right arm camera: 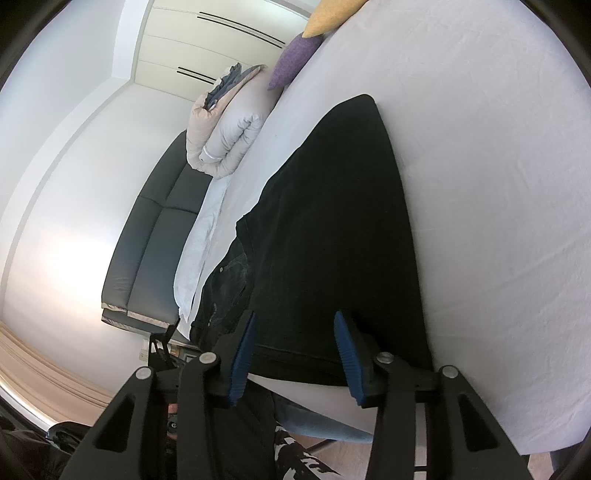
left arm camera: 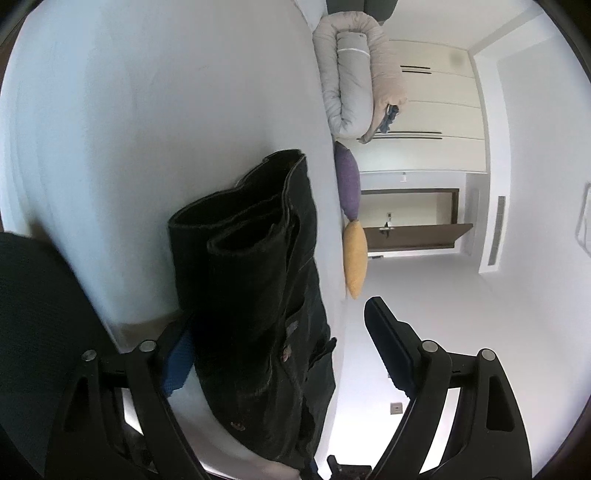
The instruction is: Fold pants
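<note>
The black pants lie folded lengthwise on the white bed, leg hems at the far end and the buttoned waist near the camera. My left gripper is open and straddles the waist end. Its left blue pad sits close beside the cloth, while the right finger stands clear of it. In the right wrist view the pants stretch away over the bed. My right gripper is open over their near edge, with a wide gap between its blue pads.
A rolled duvet, a purple cushion and a yellow cushion line the bed's far side. A dark padded headboard and white wardrobe doors stand beyond. A dark sleeve fills the near left.
</note>
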`<control>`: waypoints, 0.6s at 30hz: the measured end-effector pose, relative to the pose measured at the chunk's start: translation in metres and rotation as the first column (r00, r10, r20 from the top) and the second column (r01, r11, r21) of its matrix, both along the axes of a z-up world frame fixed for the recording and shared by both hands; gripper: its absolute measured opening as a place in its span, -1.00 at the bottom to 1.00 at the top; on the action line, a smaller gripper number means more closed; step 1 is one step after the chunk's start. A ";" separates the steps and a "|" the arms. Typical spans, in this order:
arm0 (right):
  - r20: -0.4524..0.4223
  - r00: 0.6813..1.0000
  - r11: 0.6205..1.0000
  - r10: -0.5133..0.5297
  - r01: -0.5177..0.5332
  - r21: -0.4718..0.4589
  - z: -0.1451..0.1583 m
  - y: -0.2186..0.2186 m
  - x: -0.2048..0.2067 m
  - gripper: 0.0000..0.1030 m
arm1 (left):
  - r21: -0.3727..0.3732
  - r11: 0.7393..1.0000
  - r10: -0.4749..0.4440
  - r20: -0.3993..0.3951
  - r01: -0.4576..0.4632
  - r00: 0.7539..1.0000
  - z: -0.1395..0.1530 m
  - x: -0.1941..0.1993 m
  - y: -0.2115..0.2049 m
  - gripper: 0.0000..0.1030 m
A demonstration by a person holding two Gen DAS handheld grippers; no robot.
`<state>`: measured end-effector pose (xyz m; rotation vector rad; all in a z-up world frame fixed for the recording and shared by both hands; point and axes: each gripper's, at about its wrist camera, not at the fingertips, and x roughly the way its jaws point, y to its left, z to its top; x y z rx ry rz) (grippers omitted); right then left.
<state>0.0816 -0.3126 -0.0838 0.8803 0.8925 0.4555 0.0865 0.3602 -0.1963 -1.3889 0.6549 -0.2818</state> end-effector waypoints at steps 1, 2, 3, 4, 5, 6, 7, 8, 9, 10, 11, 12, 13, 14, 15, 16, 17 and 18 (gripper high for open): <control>-0.002 1.000 1.000 0.002 -0.002 -0.005 0.001 0.001 0.000 -0.15 | 0.008 1.000 -0.001 -0.003 0.001 1.000 0.000 0.003 0.000 0.35; -0.006 1.000 1.000 0.004 -0.004 -0.014 0.004 0.001 0.001 -0.15 | 0.014 1.000 -0.002 -0.010 0.002 1.000 0.000 0.002 0.001 0.25; -0.008 1.000 1.000 0.003 -0.004 -0.019 0.006 0.002 0.002 -0.15 | 0.016 1.000 -0.002 -0.023 0.002 1.000 -0.003 0.005 0.001 0.05; -0.004 1.000 1.000 0.005 -0.005 -0.023 0.011 0.003 0.003 -0.15 | 0.014 1.000 -0.002 -0.035 0.003 0.999 -0.006 0.005 0.003 -0.16; 0.010 1.000 0.999 0.014 -0.013 -0.034 0.020 0.007 0.006 -0.15 | 0.009 1.000 -0.001 -0.046 0.001 0.999 -0.009 0.007 0.003 -0.27; 0.023 0.999 0.999 0.024 -0.023 -0.044 0.027 0.010 0.008 -0.15 | 0.005 1.000 -0.002 -0.053 0.002 0.999 -0.012 0.008 0.003 -0.37; 0.032 0.999 0.997 0.040 -0.038 -0.061 0.035 0.016 0.013 -0.15 | 0.013 1.000 -0.005 -0.054 0.006 0.999 -0.013 0.009 0.003 -0.37; 0.035 0.997 0.994 0.064 -0.061 -0.091 0.045 0.024 0.020 -0.15 | 0.038 0.999 -0.011 -0.055 0.013 0.998 -0.011 0.010 0.001 -0.37; 0.038 0.995 0.988 0.095 -0.090 -0.124 0.055 0.034 0.029 -0.15 | 0.069 0.997 -0.015 -0.054 0.019 0.998 -0.008 0.011 -0.001 -0.40; 0.039 0.992 0.983 0.123 -0.116 -0.144 0.063 0.044 0.039 -0.17 | 0.108 0.994 -0.020 -0.055 0.026 0.998 -0.004 0.012 -0.003 -0.41; 0.041 0.985 0.974 0.165 -0.156 -0.165 0.072 0.060 0.054 -0.20 | 0.151 0.988 -0.025 -0.053 0.033 0.998 0.001 0.013 -0.006 -0.43; 0.037 0.979 0.964 0.200 -0.190 -0.185 0.077 0.075 0.066 -0.22 | 0.192 0.981 -0.028 -0.052 0.038 0.998 0.006 0.014 -0.009 -0.45; 0.026 0.972 0.953 0.235 -0.225 -0.204 0.080 0.090 0.077 -0.24 | 0.244 0.969 -0.033 -0.050 0.045 0.998 0.012 0.015 -0.013 -0.47; 0.008 0.959 0.935 0.284 -0.275 -0.224 0.082 0.111 0.092 -0.26 | 0.313 0.948 -0.040 -0.046 0.053 0.998 0.020 0.015 -0.018 -0.49; -0.004 0.948 0.921 0.317 -0.309 -0.239 0.082 0.127 0.102 -0.27 | 0.361 0.931 -0.046 -0.043 0.058 0.998 0.028 0.014 -0.021 -0.52; -0.018 0.936 0.902 0.351 -0.343 -0.262 0.081 0.144 0.113 -0.30 | 0.403 0.913 -0.052 -0.034 0.061 0.998 0.035 0.013 -0.026 -0.55; -0.044 0.926 0.880 0.375 -0.371 -0.295 0.077 0.163 0.125 -0.33 | 0.447 0.893 -0.059 -0.019 0.062 0.998 0.043 0.012 -0.031 -0.56; -0.069 0.920 0.868 0.385 -0.386 -0.311 0.072 0.176 0.135 -0.35 | 0.494 0.867 -0.070 -0.003 0.062 0.998 0.051 0.011 -0.038 -0.60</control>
